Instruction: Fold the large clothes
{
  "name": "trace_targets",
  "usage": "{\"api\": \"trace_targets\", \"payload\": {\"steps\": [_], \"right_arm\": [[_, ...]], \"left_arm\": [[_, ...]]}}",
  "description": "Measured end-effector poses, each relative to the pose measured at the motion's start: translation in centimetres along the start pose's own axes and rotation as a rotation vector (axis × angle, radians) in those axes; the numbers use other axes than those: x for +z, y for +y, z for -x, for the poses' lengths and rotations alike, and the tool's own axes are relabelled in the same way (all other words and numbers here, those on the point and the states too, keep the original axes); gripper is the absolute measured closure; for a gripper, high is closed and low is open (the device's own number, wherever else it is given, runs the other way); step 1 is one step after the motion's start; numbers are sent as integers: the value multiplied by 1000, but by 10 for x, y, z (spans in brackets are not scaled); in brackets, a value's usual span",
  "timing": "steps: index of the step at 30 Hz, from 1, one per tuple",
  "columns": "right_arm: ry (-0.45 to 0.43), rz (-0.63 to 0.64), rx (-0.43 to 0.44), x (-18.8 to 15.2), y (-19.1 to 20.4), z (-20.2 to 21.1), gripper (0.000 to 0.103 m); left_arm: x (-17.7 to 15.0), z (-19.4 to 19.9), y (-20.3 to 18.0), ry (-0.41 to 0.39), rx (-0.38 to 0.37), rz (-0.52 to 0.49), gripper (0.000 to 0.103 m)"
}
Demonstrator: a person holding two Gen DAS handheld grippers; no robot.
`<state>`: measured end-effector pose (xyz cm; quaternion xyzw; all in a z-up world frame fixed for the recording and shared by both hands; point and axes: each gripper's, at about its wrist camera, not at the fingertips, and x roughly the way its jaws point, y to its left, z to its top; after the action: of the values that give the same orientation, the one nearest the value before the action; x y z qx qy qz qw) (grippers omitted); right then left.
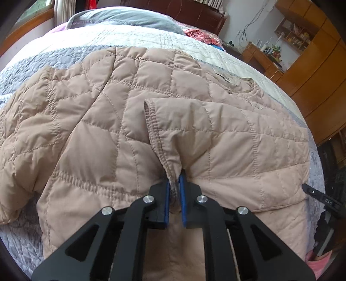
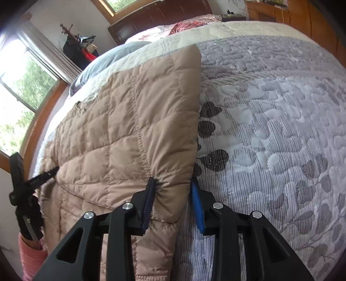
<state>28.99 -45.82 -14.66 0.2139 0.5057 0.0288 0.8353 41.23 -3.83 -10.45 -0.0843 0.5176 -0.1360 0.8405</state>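
Our left gripper [image 1: 174, 179] pinches the sleeve cuff [image 1: 151, 121] tight, laying it across the quilted jacket [image 1: 103, 129] spread on the bed [image 2: 270, 129]. Our right gripper [image 2: 173, 190], jaws partway closed, squeezes the jacket's folded edge to keep the fold straight.

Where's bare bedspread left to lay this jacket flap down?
Widest bare patch: the grey leaf-quilted bedspread right of the jacket, past the right gripper. A cream strip runs between the jacket's far edge and the grey pillow. Crowded: the middle, where the left gripper pinches the sleeve cuff.
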Motion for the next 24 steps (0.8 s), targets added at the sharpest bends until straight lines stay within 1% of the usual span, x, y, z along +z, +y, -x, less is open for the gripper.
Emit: {"api": "trace_targets", "payload": {"steps": [3, 5, 6, 7, 8, 9, 11, 12, 13, 15, 17, 18, 21, 22, 24], "right_arm": [[-1, 11, -18, -2, 7, 3, 70], [-39, 5, -19, -1, 11, 20, 67], [-68, 11, -31, 0, 9, 30, 66], [-116, 34, -51, 1, 15, 45, 64], [-134, 47, -58, 3, 20, 52, 64], [-142, 62, -54, 5, 28, 58, 64], [-113, 88, -29, 10, 45, 57, 64], [-87, 104, -16, 12, 54, 52, 64], [-68, 114, -13, 13, 60, 47, 64], [-38, 140, -45, 15, 76, 31, 64], [-1, 138, -48, 16, 82, 14, 64], [19, 132, -41, 15, 80, 8, 64], [56, 128, -73, 11, 77, -13, 66], [65, 121, -69, 10, 77, -19, 66], [67, 121, -68, 6, 75, -27, 66]], "left_arm": [[1, 7, 4, 17, -18, 29, 90], [3, 21, 10, 2, -23, 66, 85], [4, 34, 11, -33, -11, 67, 81], [5, 44, 10, -68, 12, 59, 79], [6, 54, 7, -105, 41, 49, 79], [8, 64, 0, -143, 68, 29, 79], [12, 72, -16, -163, 67, -6, 79], [11, 72, -32, -157, 52, -37, 79], [13, 70, -36, -149, 44, -56, 78], [11, 57, -57, -116, 39, -103, 76], [8, 40, -68, -78, 47, -126, 76], [7, 29, -71, -57, 55, -131, 76], [2, 2, -64, 10, 66, -132, 76], [0, -5, -61, 20, 57, -130, 75], [-4, -8, -54, 6, 40, -138, 75]]}}
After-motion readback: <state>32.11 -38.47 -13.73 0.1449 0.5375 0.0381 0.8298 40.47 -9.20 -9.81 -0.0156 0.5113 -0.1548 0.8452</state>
